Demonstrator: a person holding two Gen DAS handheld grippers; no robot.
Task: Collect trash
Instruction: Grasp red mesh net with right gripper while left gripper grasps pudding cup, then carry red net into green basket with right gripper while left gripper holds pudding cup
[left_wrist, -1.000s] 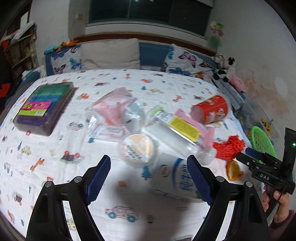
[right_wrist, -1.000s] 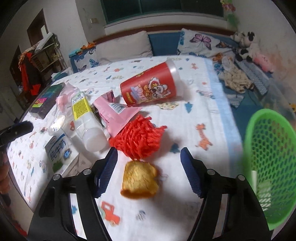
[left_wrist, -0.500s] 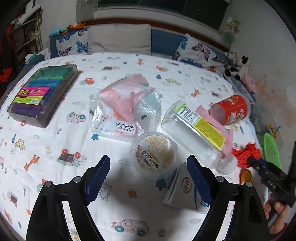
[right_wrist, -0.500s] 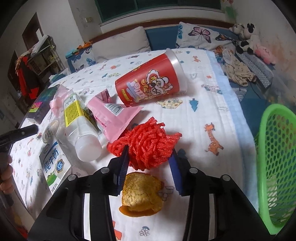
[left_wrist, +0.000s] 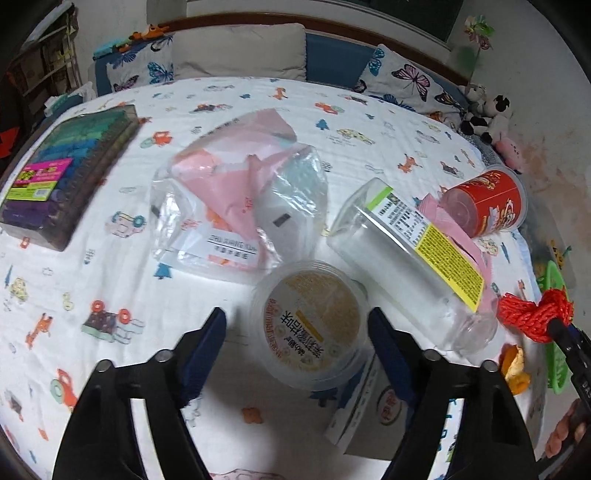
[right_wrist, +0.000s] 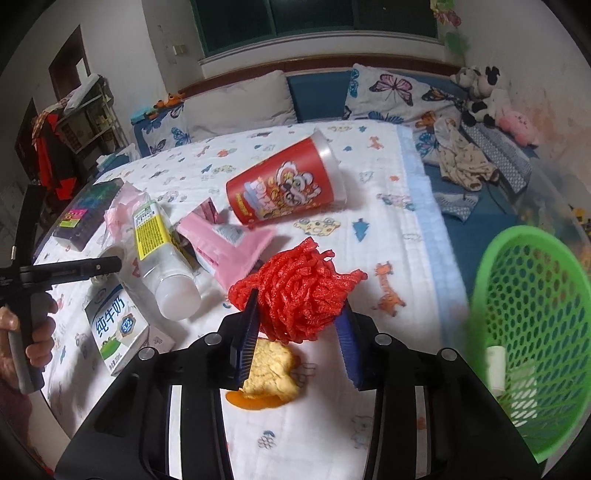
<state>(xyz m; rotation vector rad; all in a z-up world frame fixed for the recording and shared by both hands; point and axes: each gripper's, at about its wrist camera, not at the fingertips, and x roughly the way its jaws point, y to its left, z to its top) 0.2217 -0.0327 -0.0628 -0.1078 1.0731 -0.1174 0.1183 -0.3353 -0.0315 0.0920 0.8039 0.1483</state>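
Near the bed's right edge, the right gripper (right_wrist: 299, 317) pinches the red mesh net (right_wrist: 295, 288), soft, light and springy; a mid-bunch grip suits it. The left gripper (left_wrist: 295, 350), its jaws just narrowing, straddles the round cup (left_wrist: 312, 325) untouched.

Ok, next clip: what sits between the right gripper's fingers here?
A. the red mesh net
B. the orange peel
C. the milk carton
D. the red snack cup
A: the right gripper has its fingers pressed on either side of the bunched red mesh net; the orange peel lies on the sheet below it, and the red snack cup and milk carton lie apart.
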